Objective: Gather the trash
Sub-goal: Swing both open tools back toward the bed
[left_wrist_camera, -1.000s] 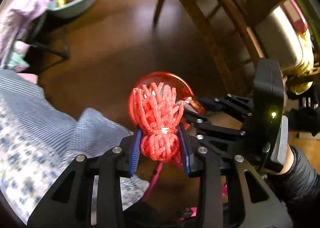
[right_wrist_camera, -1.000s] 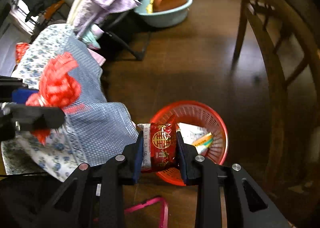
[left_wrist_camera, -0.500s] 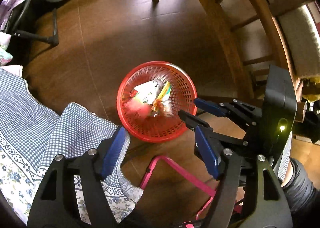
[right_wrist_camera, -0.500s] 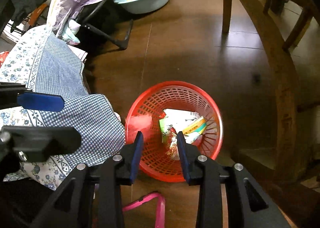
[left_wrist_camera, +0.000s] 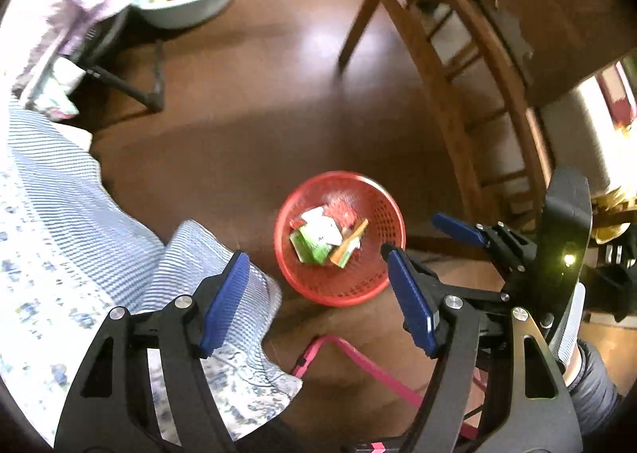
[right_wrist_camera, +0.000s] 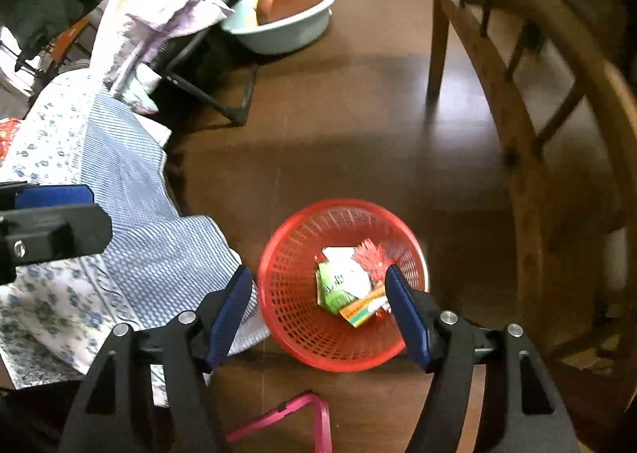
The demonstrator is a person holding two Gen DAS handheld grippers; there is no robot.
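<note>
Drop step done, by the look of it. My left hand-held gripper (left_wrist_camera: 316, 295) hangs over the floor with jaws well apart and nothing between them. My right hand-held gripper (right_wrist_camera: 318, 311) has just been opening; its jaws are wide too, also empty, framing the basket from above.

Trash location: the red mesh basket (right_wrist_camera: 294, 317) sits on the dark wood floor (right_wrist_camera: 358, 126), and inside lie a green-and-white carton (right_wrist_camera: 338, 286), an orange-and-green wrapper (right_wrist_camera: 364, 311) and a red net scrap (right_wrist_camera: 370, 254). From the left wrist view the same pile shows in the basket (left_wrist_camera: 358, 286), nothing hanging over the rim.

Step in hand, as I judge it: release finished, both tools free. Next move calls for lifting clear and looking for whatever trash is left; I see no loose piece on the floor in either view, so the search probably goes elsewhere, perhaps onto the blue patterned cloth (right_wrist_camera: 131, 214) to my left.

Edges and room:
- Wooden chair (right_wrist_camera: 517, 134) stands close to the basket's right side; its legs narrow any swing that way.
- Cloth edge hangs just beside the basket's left rim; could snag a jaw.
- Pink frame (right_wrist_camera: 302, 409) lies on the floor just below the basket, near my tools.
- Open floor lies beyond the basket, toward the pale blue basin (right_wrist_camera: 282, 35), well apart.
</note>
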